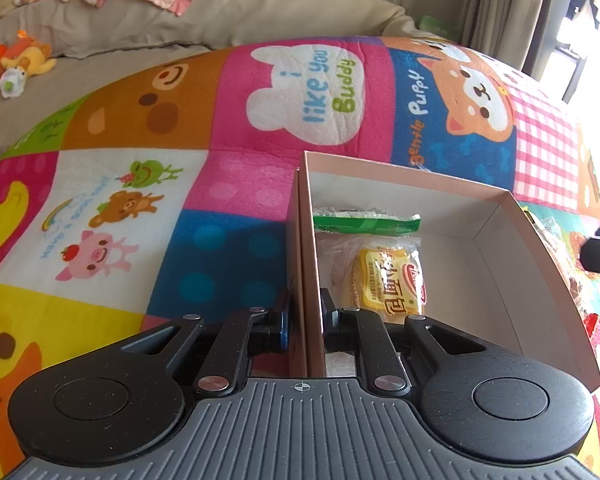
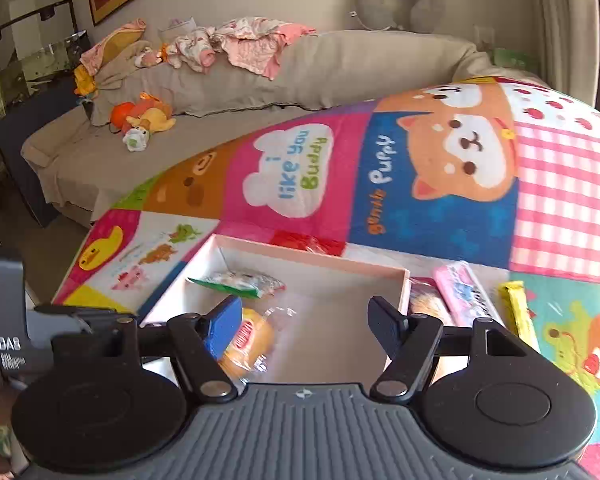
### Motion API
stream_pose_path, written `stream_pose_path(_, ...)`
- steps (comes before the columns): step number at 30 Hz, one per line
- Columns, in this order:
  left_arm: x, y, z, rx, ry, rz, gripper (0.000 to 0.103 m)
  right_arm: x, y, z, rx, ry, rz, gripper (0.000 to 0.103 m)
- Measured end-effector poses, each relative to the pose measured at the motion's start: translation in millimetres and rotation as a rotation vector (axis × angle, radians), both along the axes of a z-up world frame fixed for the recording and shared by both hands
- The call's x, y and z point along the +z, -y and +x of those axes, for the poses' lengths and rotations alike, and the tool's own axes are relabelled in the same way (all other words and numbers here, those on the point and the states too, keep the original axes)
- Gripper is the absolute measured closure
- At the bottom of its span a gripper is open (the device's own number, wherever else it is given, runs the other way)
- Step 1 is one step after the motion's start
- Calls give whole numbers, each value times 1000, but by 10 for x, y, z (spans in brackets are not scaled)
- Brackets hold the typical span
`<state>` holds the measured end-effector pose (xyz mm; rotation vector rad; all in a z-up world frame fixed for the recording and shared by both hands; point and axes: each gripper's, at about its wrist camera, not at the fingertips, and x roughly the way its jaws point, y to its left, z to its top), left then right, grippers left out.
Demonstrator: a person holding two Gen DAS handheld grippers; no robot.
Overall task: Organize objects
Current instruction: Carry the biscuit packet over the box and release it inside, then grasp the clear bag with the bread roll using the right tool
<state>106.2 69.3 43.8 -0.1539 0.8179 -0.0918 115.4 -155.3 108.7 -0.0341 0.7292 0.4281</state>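
A shallow pink cardboard box [image 1: 404, 172] lies on the colourful play mat. My left gripper [image 1: 305, 312] is shut on the box's left wall, one pad on each side of it. Inside the box lie a yellow bread packet [image 1: 384, 280] and a green-edged packet [image 1: 364, 220]. In the right wrist view my right gripper [image 2: 306, 316] hangs open over the box [image 2: 312, 258], nothing between its fingers. The bread packet [image 2: 252, 340] lies under its left finger, with the green-edged packet [image 2: 240, 282] beyond. Right of the box lie a brown snack [image 2: 426, 300], a pink packet [image 2: 464, 292] and a yellow bar [image 2: 518, 312].
A red packet [image 2: 308, 242] lies just behind the box. The cartoon play mat [image 2: 440, 208] spreads all around. Beyond it stands a beige sofa [image 2: 240, 92] with a plush toy [image 2: 144, 120] and baby clothes [image 2: 240, 46]. A curtain and bright window are at far right.
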Motion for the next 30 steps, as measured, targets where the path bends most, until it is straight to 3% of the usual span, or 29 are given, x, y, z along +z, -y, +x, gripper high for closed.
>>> stream_pose_path(9, 5, 55, 13, 13, -7, 33, 89, -300, 1000, -353, -243, 62, -143, 20)
stream_pose_path(14, -4, 75, 16, 12, -19, 42, 90, -638, 1378, -312, -347, -7, -144, 19)
stream_pose_path(20, -36, 59, -9, 6, -27, 34, 90, -785, 1436, -361, -358, -39, -110, 19)
stream_pose_path(30, -40, 78, -32, 3, -32, 46, 90, -712, 1295, -499, -273, 23, -122, 19)
